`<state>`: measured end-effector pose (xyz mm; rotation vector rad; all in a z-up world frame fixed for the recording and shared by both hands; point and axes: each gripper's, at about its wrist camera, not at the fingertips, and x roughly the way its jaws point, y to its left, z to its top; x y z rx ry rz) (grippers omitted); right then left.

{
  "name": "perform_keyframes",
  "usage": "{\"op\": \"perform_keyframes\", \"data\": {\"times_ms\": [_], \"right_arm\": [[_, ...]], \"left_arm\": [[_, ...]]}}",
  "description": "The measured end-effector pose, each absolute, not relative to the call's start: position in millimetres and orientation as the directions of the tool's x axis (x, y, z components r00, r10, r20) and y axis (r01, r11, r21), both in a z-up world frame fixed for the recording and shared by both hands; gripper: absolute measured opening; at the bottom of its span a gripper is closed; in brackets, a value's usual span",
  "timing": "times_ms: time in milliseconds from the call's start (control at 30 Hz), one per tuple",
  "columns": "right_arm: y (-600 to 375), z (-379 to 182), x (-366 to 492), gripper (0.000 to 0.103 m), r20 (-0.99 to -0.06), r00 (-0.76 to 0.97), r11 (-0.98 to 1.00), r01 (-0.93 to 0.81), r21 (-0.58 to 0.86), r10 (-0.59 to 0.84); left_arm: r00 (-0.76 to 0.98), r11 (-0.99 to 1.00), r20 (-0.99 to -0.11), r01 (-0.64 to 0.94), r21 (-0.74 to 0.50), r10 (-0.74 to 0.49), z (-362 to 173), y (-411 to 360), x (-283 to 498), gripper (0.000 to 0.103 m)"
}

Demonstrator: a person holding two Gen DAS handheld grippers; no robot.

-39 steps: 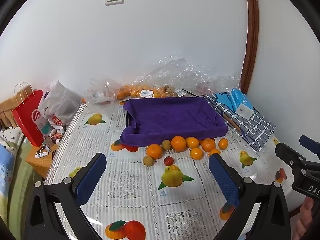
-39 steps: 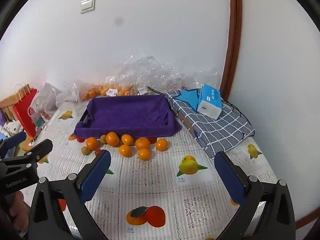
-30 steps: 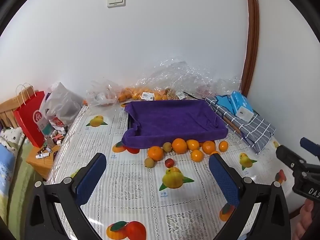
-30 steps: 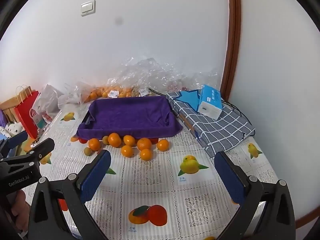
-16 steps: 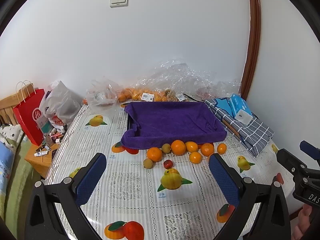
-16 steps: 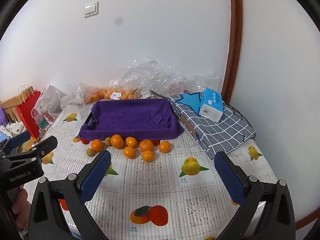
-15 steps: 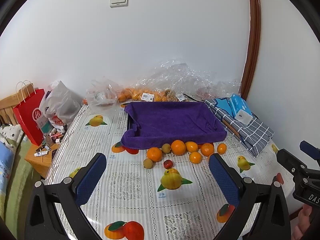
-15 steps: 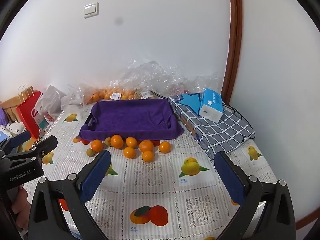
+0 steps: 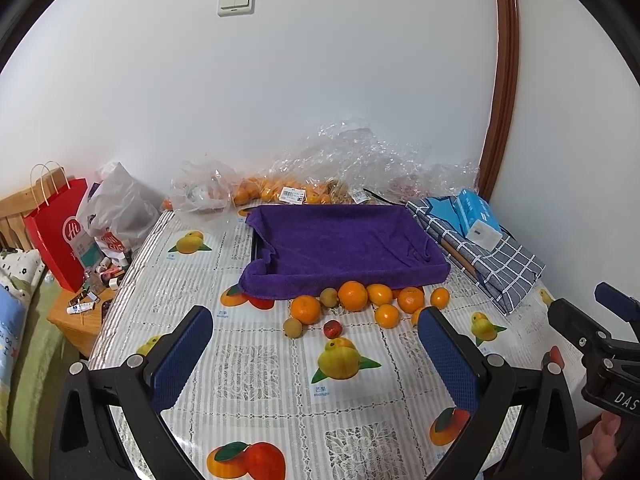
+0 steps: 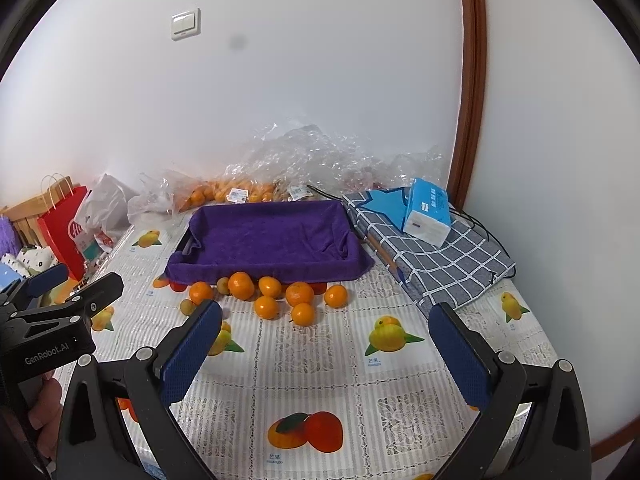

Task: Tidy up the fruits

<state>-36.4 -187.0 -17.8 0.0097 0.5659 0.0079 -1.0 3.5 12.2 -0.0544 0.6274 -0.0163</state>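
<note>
Several oranges lie in a loose row on the tablecloth just in front of a tray lined with a purple towel. Two small brownish-green fruits and a small red fruit lie among them. The tray holds no fruit. The same oranges and tray show in the right wrist view. My left gripper is open and empty, well short of the fruit. My right gripper is open and empty, also short of the fruit.
Plastic bags of oranges lie against the back wall. A folded checked cloth with a blue tissue pack lies right of the tray. A red paper bag and a grey bag stand at the left table edge.
Both grippers have drawn back and risen a little, so the tray and fruit look slightly farther away. Both stay open and empty. The fruit has not moved.
</note>
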Motion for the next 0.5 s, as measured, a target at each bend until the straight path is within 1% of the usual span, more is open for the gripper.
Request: {"op": "perform_keyframes", "data": {"times_ms": [500], "right_arm": [[-183.0, -20.8, -35.2, 0.102, -0.544, 0.839, 1.000, -0.011, 0.023, 0.022]], "left_arm": [[0.810, 0.998, -0.586, -0.008, -0.063, -0.031, 10.6, 7.7, -3.2, 0.103]]}}
